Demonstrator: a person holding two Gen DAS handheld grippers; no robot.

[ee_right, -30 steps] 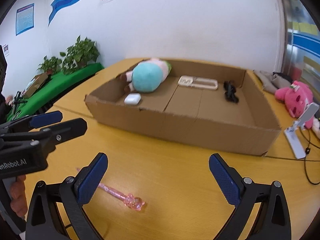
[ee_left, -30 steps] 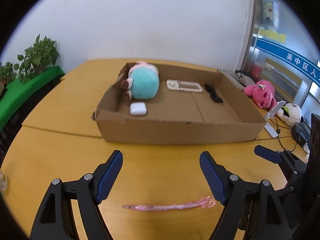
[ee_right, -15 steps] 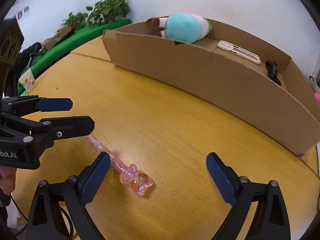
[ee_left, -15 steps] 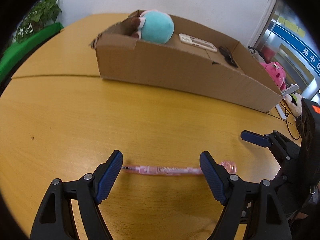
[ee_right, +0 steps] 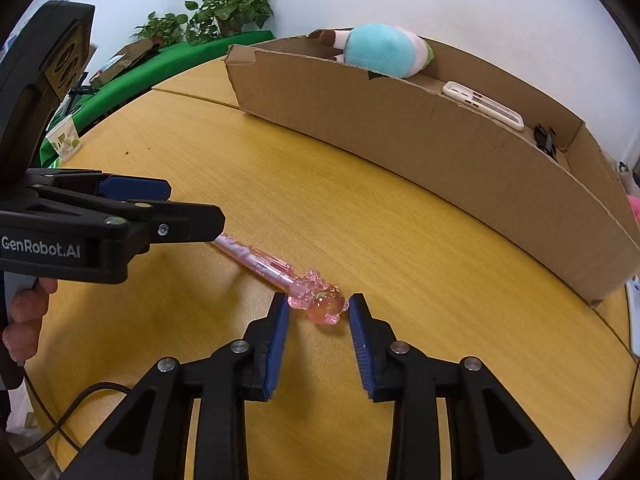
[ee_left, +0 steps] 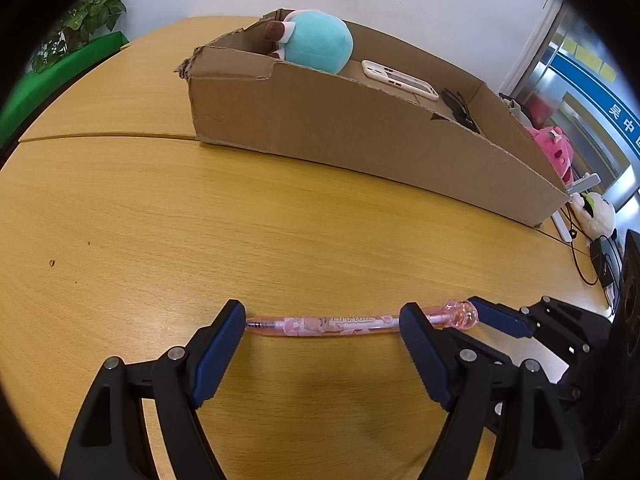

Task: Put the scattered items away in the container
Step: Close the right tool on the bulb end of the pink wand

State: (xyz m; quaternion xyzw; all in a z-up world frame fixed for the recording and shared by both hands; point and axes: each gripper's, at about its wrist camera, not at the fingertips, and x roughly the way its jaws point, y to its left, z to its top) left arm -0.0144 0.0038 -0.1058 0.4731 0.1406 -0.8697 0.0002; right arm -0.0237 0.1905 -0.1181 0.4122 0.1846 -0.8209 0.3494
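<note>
A pink pen (ee_left: 324, 324) with a bear-shaped cap lies on the wooden table; it also shows in the right wrist view (ee_right: 280, 276). My left gripper (ee_left: 322, 322) is open, low over the table, with its fingers at the pen's two ends. My right gripper (ee_right: 318, 308) is partly closed, its pads either side of the bear cap (ee_right: 320, 300), with small gaps. The cardboard box (ee_left: 360, 120) stands beyond and holds a teal plush (ee_left: 320, 42), a white phone case (ee_left: 398, 80) and a black item (ee_left: 460, 108).
Pink plush (ee_left: 554, 152) and a white plush (ee_left: 596, 212) lie right of the box with cables (ee_left: 580, 256). Potted plants (ee_right: 228, 8) on a green surface stand at the left, with a paper cup (ee_right: 64, 140) near the table edge.
Both grippers have come down and forward to the pen. The right gripper has narrowed around the bear cap. The pen has not moved on the table.
</note>
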